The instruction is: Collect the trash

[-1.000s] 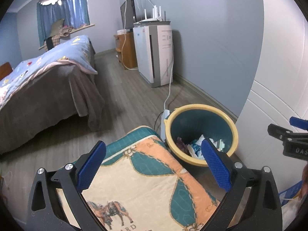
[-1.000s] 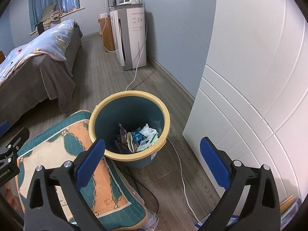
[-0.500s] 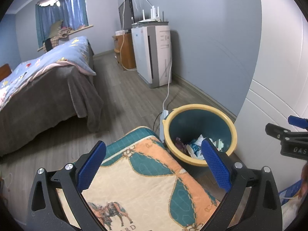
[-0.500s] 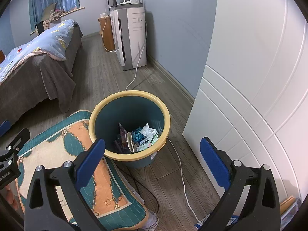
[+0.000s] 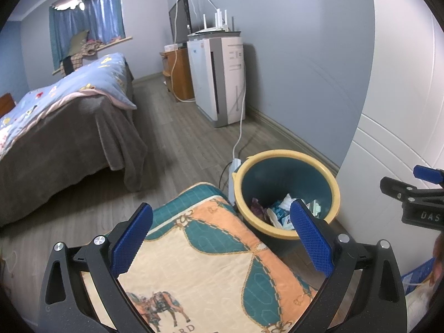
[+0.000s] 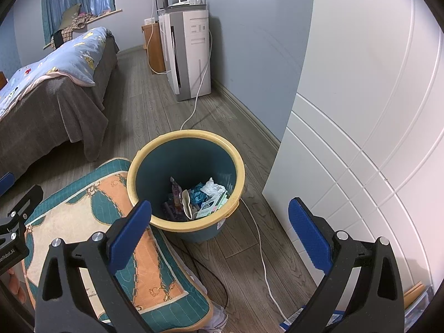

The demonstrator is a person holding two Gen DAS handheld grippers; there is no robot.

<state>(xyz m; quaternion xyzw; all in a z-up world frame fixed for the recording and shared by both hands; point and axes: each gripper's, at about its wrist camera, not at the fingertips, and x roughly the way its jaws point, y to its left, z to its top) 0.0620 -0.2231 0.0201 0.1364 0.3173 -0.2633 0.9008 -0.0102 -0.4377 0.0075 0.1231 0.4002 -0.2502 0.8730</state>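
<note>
Nothing much has moved: both tongs (image 5: 219, 236) (image 6: 219, 230) stay apart near the bin (image 6: 186, 177), apparently holding wrappers.

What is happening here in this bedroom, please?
A person is holding a two-finger gripper in each hand above a teal trash bin with a yellow rim. The bin stands on the wood floor between a patterned cushion and a white cabinet. It already contains wrappers and crumpled paper. The left gripper and the right gripper are both open and hold nothing. A white cable runs along the floor beside the bin.
</note>
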